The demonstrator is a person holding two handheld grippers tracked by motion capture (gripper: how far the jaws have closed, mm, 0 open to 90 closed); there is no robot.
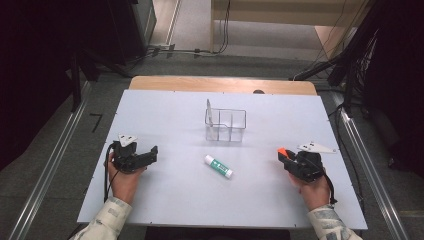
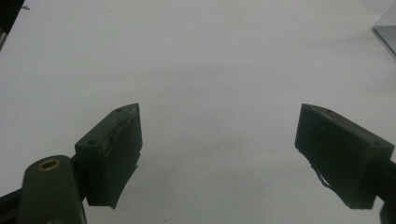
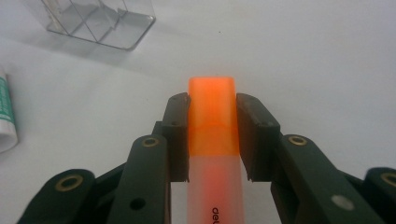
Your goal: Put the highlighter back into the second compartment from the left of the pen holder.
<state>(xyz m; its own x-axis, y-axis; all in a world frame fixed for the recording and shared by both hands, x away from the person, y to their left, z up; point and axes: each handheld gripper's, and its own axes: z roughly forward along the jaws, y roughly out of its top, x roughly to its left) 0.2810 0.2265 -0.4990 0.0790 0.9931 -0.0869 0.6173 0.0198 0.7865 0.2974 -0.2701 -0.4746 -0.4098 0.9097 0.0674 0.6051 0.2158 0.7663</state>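
An orange highlighter [image 3: 212,135] with a translucent cap is clamped between the jaws of my right gripper [image 3: 212,119], cap end pointing away from me. In the high view that gripper [image 1: 286,156] sits at the table's right, the orange tip [image 1: 282,150] showing at its front. My left gripper [image 1: 150,152] rests at the left of the white table [image 1: 165,115], jaws wide apart; in the left gripper view the gripper [image 2: 217,140] has only bare table between its fingers. A white and green glue stick [image 1: 218,166] lies at the table's middle, and its end [image 3: 5,116] shows in the right gripper view.
A clear plastic compartment organizer [image 1: 225,123] stands behind the glue stick, toward the table's far middle; its base [image 3: 100,21] shows at upper left in the right gripper view, and one corner [image 2: 386,32] in the left gripper view. Cables and dark stands surround the table.
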